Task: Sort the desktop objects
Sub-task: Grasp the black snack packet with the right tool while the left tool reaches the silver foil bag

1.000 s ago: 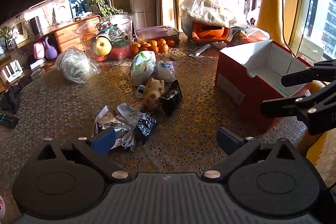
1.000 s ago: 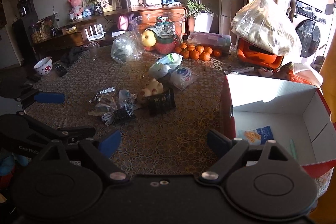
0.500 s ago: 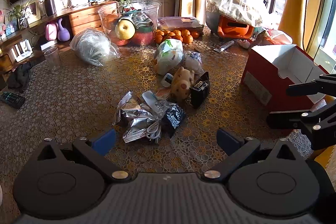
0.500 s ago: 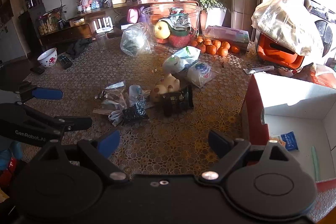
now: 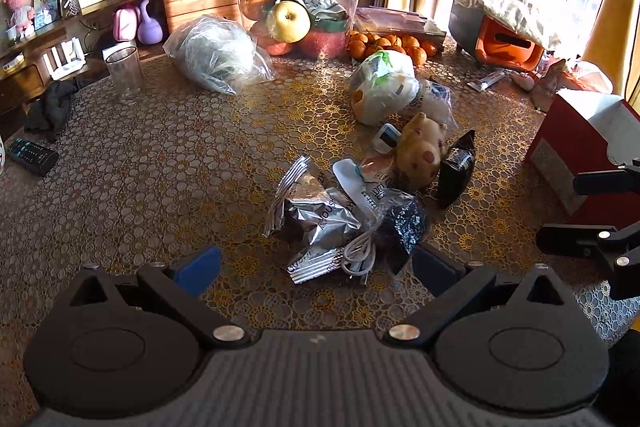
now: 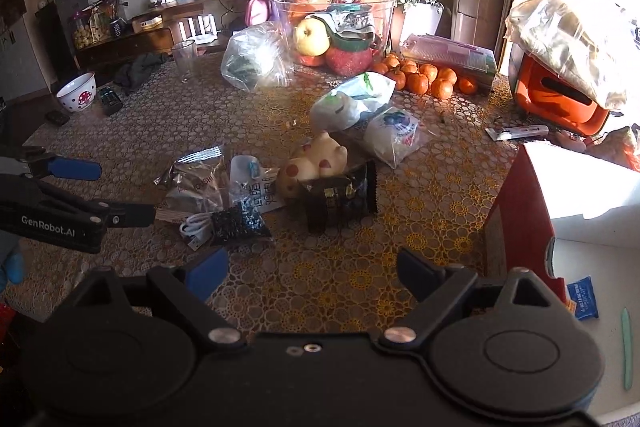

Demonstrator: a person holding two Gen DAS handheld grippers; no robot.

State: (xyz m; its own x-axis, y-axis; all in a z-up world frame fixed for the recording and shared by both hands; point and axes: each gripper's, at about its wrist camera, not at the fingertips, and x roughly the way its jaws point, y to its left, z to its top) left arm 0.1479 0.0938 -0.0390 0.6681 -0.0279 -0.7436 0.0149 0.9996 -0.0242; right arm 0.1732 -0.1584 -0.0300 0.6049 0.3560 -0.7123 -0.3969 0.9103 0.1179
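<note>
A heap of small things lies mid-table: silver foil packets (image 5: 320, 223), a white cable (image 5: 360, 255), a dark crinkly packet (image 5: 404, 223), a tan toy pig (image 5: 420, 151) and a black snack pack (image 5: 456, 167). The pig (image 6: 316, 163) and the black pack (image 6: 340, 199) also show in the right wrist view. My left gripper (image 5: 316, 267) is open and empty just before the foil packets. My right gripper (image 6: 312, 271) is open and empty beside the red box (image 6: 516, 227), which holds a blue sachet (image 6: 582, 297) and a green stick (image 6: 626, 347).
A clear bowl of fruit (image 5: 300, 11), oranges (image 5: 392, 45), plastic bags (image 5: 216, 55), a glass (image 5: 124, 71), a remote (image 5: 32, 155) and an orange appliance under a bag (image 5: 504, 43) stand around the table. A white bowl (image 6: 78, 97) sits at the far left.
Both grippers have swung left and come closer to the heap. The red box has slid toward the right edge of both views. Both stay open.
</note>
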